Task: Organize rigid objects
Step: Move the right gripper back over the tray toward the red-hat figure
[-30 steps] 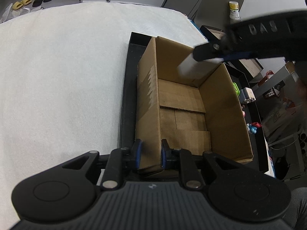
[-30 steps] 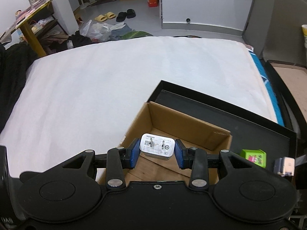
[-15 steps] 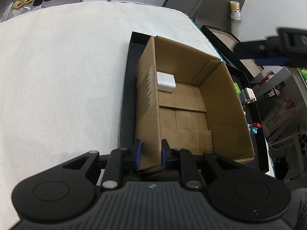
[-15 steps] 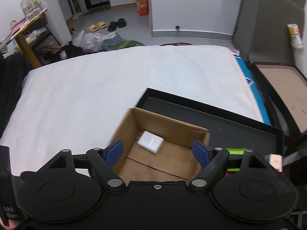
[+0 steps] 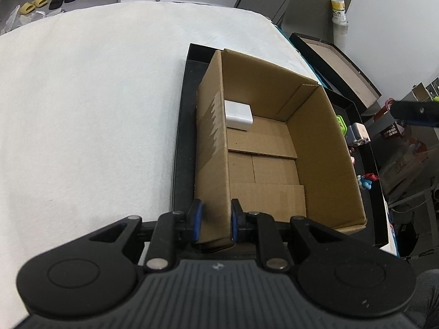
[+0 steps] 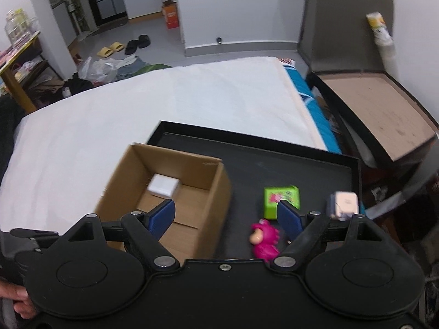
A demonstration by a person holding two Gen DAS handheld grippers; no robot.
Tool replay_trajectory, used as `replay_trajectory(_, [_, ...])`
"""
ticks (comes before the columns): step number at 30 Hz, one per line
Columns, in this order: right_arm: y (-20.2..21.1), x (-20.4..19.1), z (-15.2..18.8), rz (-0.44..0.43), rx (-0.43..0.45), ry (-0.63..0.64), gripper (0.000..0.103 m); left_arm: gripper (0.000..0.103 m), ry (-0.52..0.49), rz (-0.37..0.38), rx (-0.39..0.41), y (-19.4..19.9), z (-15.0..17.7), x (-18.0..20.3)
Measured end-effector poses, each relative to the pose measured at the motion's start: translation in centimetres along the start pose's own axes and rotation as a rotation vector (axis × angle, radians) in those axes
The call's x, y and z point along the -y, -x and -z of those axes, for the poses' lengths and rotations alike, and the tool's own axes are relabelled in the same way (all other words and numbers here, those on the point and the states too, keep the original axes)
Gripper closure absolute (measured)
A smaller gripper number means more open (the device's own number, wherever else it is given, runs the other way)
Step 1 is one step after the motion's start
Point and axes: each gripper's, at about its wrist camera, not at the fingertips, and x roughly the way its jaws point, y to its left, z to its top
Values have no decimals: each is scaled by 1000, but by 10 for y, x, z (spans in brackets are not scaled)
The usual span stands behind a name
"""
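A brown cardboard box [image 5: 323, 148] [image 6: 216, 192] stands open in a black tray [image 5: 181, 126] [image 6: 274, 161]. My left gripper [image 5: 214, 223] is shut on the box's near left wall. Inside, in the far left corner, lies a white charger block [image 5: 237, 115] [image 6: 163, 185]. My right gripper [image 6: 226, 216] hangs open with nothing between its fingers, above the box's right wall. On the tray to the right of the box lie a green cube [image 6: 281, 200], a pink toy figure [image 6: 264, 242] and a pale cube [image 6: 344, 205]. A blue toy figure [image 5: 366, 181] lies there too.
The tray sits on a white padded surface [image 5: 90, 104] [image 6: 164, 104]. A second black-edged tray with a brown board [image 6: 381, 112] stands to the right. Shoes [image 6: 123, 46] and bags lie on the floor beyond.
My right gripper opened and let go of the white charger block, which now lies in the box. It then moved right, toward the toys on the tray. The left gripper kept still.
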Motion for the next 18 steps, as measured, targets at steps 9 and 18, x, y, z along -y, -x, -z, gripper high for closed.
replay_trajectory(9, [7, 39, 19, -35, -17, -109, 22, 84, -9, -3, -1, 0, 0, 1])
replay_trajectory(18, [12, 73, 41, -10, -22, -154, 21, 85, -17, -19, -2, 0, 0, 5])
